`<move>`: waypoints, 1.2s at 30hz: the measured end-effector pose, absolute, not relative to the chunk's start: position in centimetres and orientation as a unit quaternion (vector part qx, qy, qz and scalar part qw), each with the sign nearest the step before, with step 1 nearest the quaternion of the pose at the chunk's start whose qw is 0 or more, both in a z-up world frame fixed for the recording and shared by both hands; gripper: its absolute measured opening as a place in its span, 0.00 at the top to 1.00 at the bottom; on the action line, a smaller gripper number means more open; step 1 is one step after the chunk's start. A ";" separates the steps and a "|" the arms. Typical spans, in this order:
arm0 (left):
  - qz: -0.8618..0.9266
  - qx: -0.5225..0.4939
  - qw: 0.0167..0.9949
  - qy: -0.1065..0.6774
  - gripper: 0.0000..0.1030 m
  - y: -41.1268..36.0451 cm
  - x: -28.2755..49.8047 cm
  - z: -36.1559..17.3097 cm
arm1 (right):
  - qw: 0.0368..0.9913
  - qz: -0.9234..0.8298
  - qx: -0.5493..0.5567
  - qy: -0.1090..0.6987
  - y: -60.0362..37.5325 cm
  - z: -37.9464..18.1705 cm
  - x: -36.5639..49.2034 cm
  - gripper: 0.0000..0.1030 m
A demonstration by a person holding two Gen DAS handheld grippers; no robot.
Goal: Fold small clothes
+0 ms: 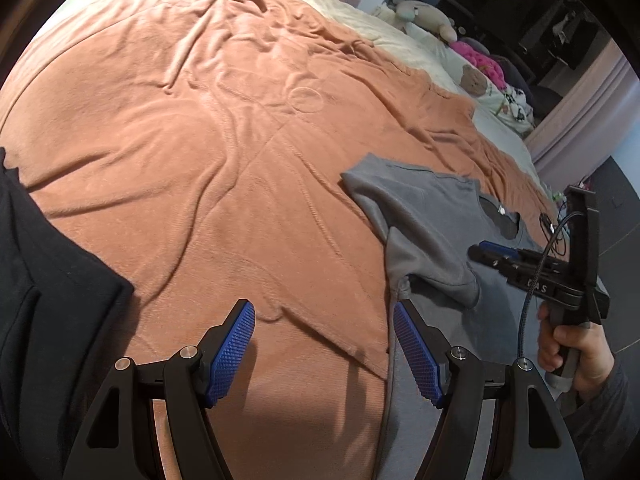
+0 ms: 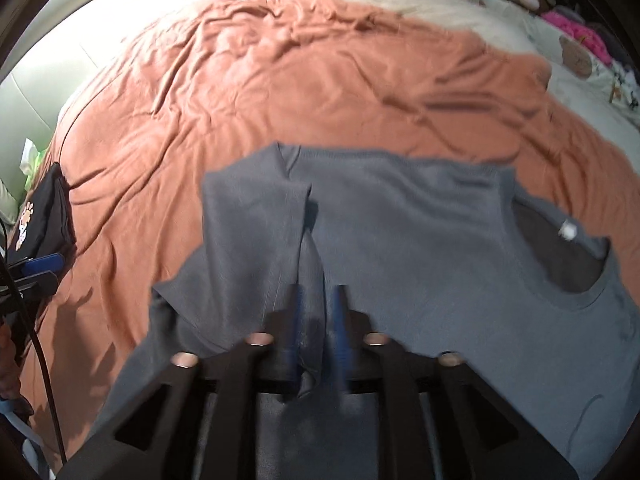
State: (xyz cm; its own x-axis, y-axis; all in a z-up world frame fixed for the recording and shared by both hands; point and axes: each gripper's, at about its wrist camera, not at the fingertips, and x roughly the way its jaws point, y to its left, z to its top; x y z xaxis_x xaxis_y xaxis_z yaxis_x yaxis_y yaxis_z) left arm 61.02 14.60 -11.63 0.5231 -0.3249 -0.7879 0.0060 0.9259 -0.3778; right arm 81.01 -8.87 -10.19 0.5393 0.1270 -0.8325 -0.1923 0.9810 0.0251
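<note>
Left wrist view: the left gripper (image 1: 324,348), fingers spread and empty, hovers over the orange blanket (image 1: 200,160) beside a grey T-shirt (image 1: 424,216).

Right wrist view: the right gripper (image 2: 318,320) has fingers half closed around a sleeve fold; whether they pinch it is unclear. Sleeve folding seems underway; next, smooth it inward.

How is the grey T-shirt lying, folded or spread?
Mostly spread: the grey cotton T-shirt lies flat on the orange blanket, one sleeve turned in.
</note>
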 end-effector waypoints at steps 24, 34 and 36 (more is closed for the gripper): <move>-0.093 -0.158 0.857 0.482 0.29 13.5 61.2 -11.9 | 0.790 0.209 0.233 0.526 -15.6 -13.8 81.9 0.46; -0.090 -0.166 0.858 0.478 0.29 13.7 60.9 -11.6 | 0.786 0.235 0.280 0.498 -14.7 -13.6 82.5 0.97; -0.092 -0.166 0.859 0.475 0.29 13.6 60.9 -11.3 | 0.801 0.239 0.249 0.489 -14.1 -12.7 81.6 0.99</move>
